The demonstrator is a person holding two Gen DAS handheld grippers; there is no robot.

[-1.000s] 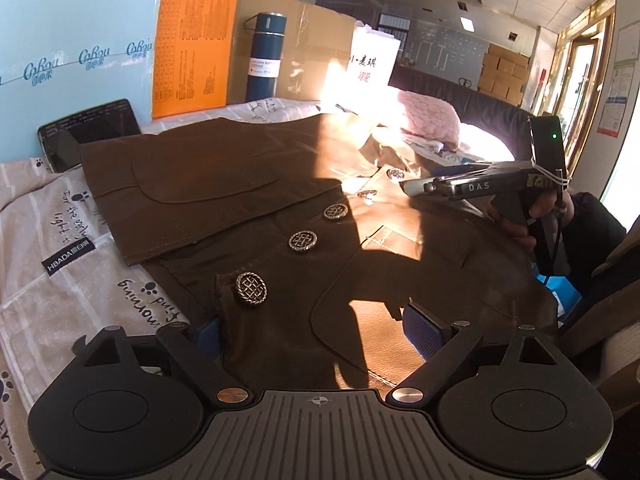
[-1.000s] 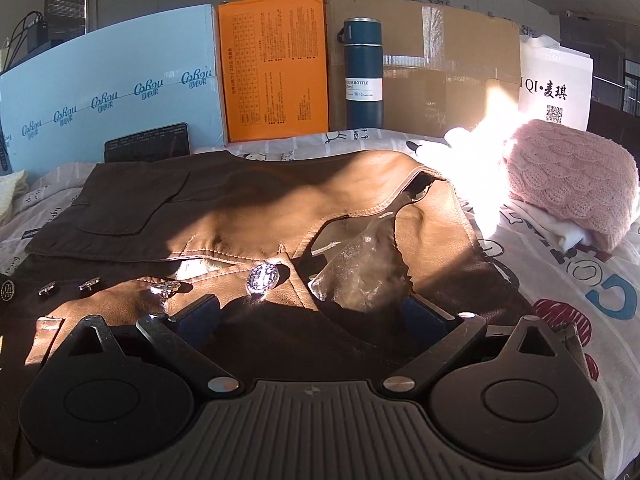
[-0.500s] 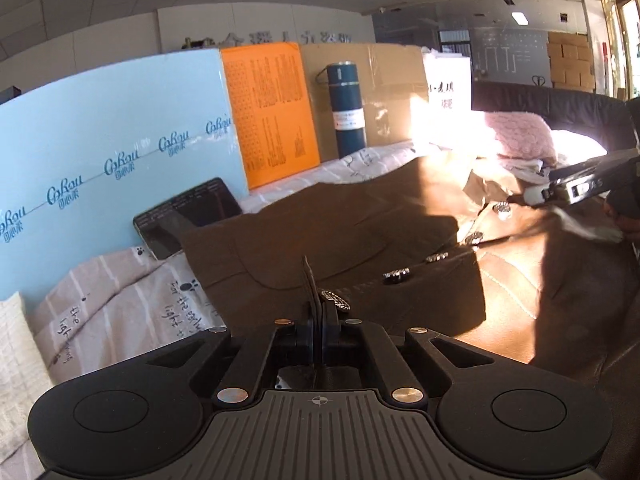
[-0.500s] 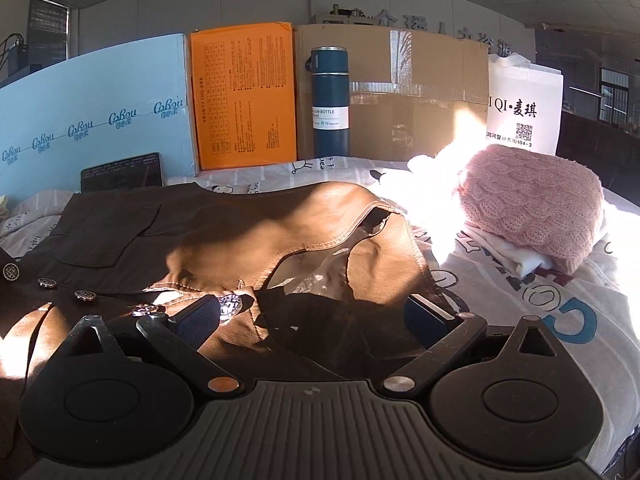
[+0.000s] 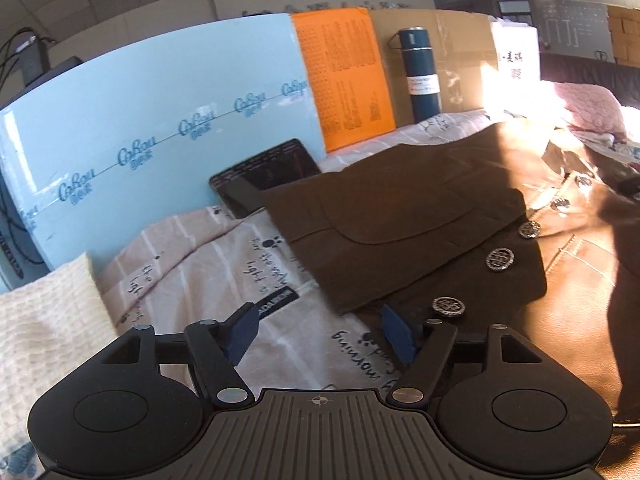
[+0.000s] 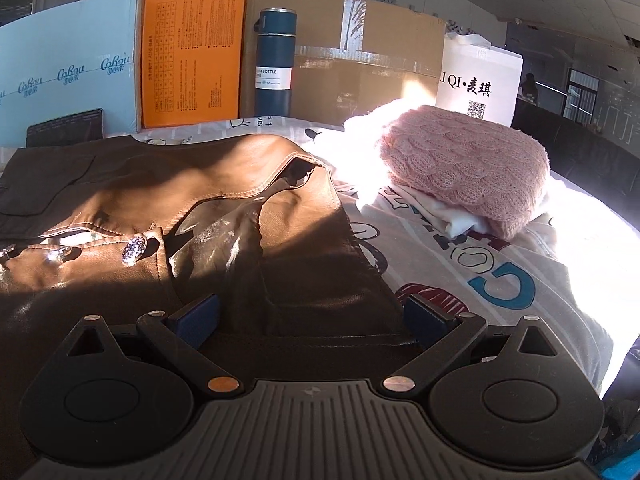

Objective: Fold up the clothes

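On printed bedsheet: brown leather vest laid flat, front of blue bottle | judged heavy-ish, supple, slick; best gripped at hem/edge, clear of buttons | L gripper jaws opening, nothing between | R gripper jaws apart, astride vest edge, unclamped

1. Ahead of the left tongs, bare printed bedsheet lies open from 10 to 12 o'clock.
2. At 1 o'clock the brown vest covers the bed.
3. A dark tablet, blue board, orange box and bottle wall the far edge.
4. At 2 o'clock of the right tongs, a pink sweater blocks; the sheet between is free.
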